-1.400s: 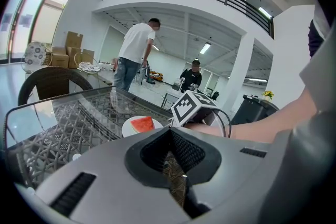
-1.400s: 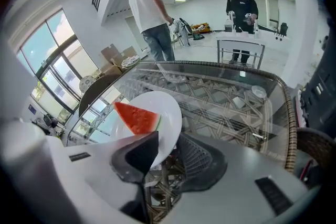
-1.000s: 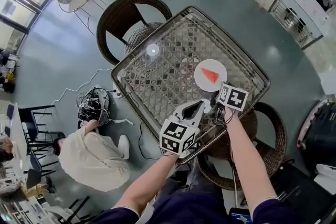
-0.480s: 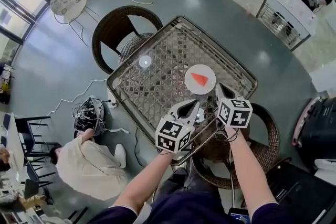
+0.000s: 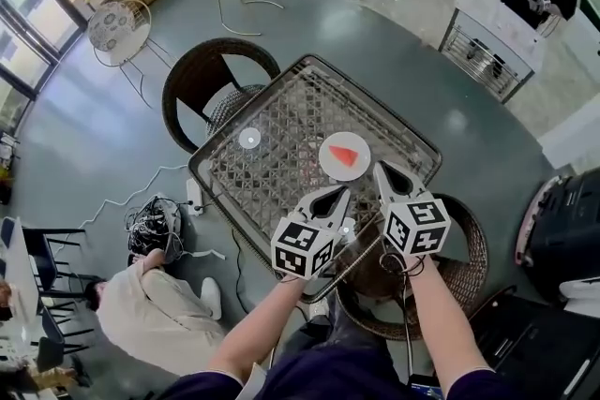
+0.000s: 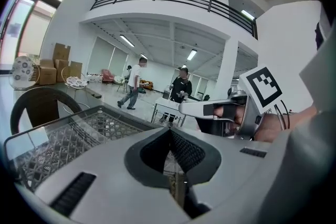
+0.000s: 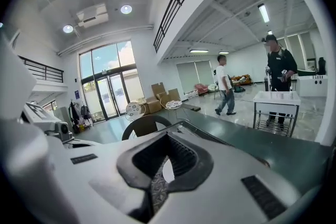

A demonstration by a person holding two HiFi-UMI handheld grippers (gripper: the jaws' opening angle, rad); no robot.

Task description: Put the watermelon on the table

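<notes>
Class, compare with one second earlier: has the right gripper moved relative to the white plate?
Yes. The right gripper has drawn back from the white plate, toward the near edge of the table.

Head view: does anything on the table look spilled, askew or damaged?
Nothing stands out. The watermelon slice lies flat on the white plate, which sits on the glass table. No spill or breakage shows around it.
</notes>
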